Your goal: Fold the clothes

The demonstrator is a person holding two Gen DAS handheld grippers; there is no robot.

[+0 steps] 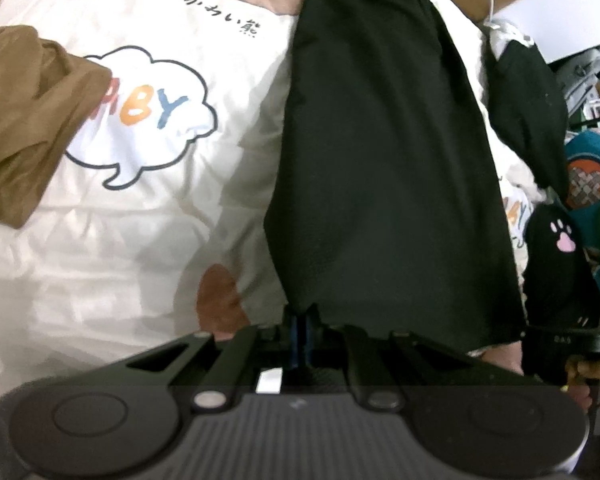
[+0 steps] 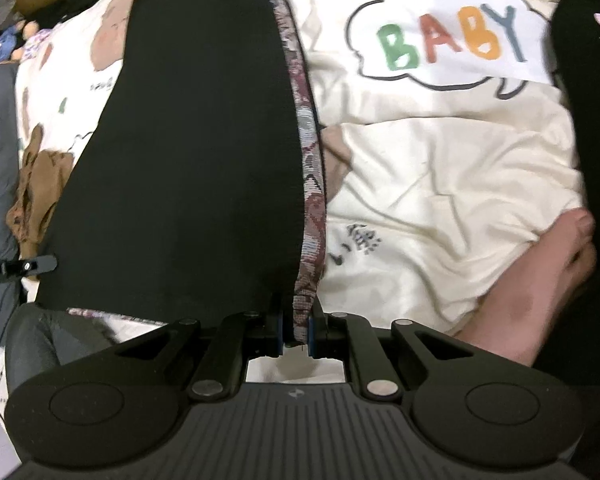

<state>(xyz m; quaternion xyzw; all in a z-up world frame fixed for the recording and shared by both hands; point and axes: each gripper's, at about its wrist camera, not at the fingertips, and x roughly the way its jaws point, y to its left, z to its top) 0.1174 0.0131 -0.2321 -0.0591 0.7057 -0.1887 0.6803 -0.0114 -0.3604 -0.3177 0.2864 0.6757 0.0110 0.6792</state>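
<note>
A black garment [image 1: 384,152] stretches away from me over a cream bedsheet. My left gripper [image 1: 300,320] is shut on its near left corner. In the right wrist view the same black garment [image 2: 188,140] has a patterned woven trim [image 2: 310,168] along its right edge. My right gripper [image 2: 296,320] is shut on the near end of that trim. The other gripper's tip [image 2: 40,264] shows at the left edge of the right wrist view, at the garment's other corner.
A brown garment [image 1: 24,120] lies crumpled at the left. More dark clothing [image 1: 528,108] lies at the right, beside a black item with a pink paw print [image 1: 560,264]. The printed bedsheet [image 2: 440,184] is wrinkled. A bare foot [image 2: 540,272] rests on it at the right.
</note>
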